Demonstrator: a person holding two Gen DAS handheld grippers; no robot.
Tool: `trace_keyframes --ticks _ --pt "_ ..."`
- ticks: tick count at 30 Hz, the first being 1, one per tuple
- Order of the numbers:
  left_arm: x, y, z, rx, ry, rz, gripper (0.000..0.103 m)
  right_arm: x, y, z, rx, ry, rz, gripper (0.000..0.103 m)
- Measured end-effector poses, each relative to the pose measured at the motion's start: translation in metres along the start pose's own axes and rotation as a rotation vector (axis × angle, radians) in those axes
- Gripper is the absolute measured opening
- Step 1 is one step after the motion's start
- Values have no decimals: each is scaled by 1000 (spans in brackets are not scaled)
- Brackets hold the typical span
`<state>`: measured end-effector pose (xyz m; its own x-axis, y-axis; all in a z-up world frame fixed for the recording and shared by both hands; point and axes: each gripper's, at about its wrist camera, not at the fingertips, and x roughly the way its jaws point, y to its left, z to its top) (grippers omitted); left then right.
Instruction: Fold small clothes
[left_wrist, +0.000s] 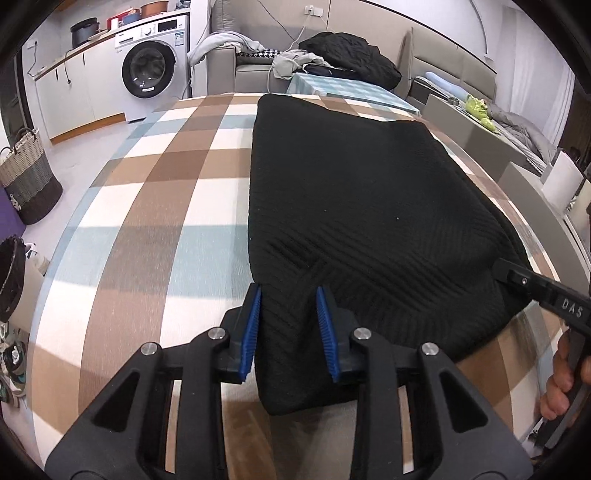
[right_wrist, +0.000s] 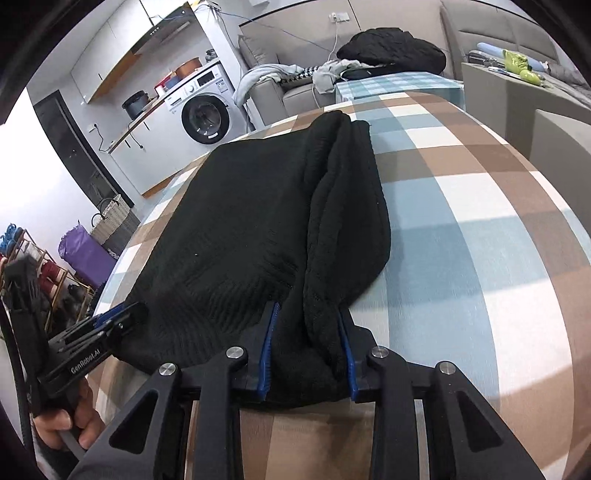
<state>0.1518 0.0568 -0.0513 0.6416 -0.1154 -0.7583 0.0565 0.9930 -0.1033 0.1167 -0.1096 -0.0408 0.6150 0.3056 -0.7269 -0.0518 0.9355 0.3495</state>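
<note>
Behind checked tablecloth (left_wrist: 155, 206), washing machine (left_wrist: 151, 66), grey sofa (left_wrist: 251, 70), basket (left_wrist: 29, 177)

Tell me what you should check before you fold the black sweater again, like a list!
1. Left gripper has the black sweater between its jaws at the near left corner: ok.
2. Right gripper has the bunched near right edge between its jaws: ok.
3. Jaws fully pinching the cloth: cannot tell, both pairs stand apart around it.
4. Sweater lying flat: not ok, its right side is rolled into thick folds in the right wrist view.
5. Free space on the checked tablecloth beyond the sweater: ok.
6. Far edge straight: cannot tell.
</note>
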Motion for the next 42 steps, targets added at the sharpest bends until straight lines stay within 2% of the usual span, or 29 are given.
trace_keyframes --ticks 8,13,14,15,16,18,20,21,23,27,29,36,39,42 --pt "5 2 2 11 -7 -21 27 7 -11 9 29 -19 17 34" --pt "0 2 0 22 -8 -7 31 -2 -14 6 41 -20 3 61" --pt "-3 2 0 24 -11 1 33 -4 -15 5 41 -16 7 71" --pt "-6 1 -1 25 -15 5 39 -8 -14 4 37 -19 13 79" --pt "-9 2 -2 25 -20 6 50 -12 -14 4 26 -26 20 83" --pt "-21 1 -5 21 -47 1 65 -23 -12 2 -15 -46 18 95" --pt "-33 1 -8 21 -90 -4 77 -36 -7 -2 -68 -84 13 101" --pt "-41 0 -10 25 -117 3 83 -43 -4 -3 -98 -112 10 103" --pt "-56 -1 -14 30 -166 9 84 -60 1 -10 -151 -176 10 103" --pt "-81 -2 -22 18 -228 1 102 -83 8 -20 -209 -244 29 103" --pt "-94 -2 -27 18 -268 -7 102 -92 10 -21 -233 -257 42 103" --pt "-129 -5 -20 26 -309 -16 102 -143 11 4 -314 -290 23 103" --pt "-142 -8 -14 32 -323 -15 102 -173 10 22 -371 -315 -7 103" --pt "-151 -9 -10 28 -338 -11 102 -197 0 40 -411 -355 -73 103"
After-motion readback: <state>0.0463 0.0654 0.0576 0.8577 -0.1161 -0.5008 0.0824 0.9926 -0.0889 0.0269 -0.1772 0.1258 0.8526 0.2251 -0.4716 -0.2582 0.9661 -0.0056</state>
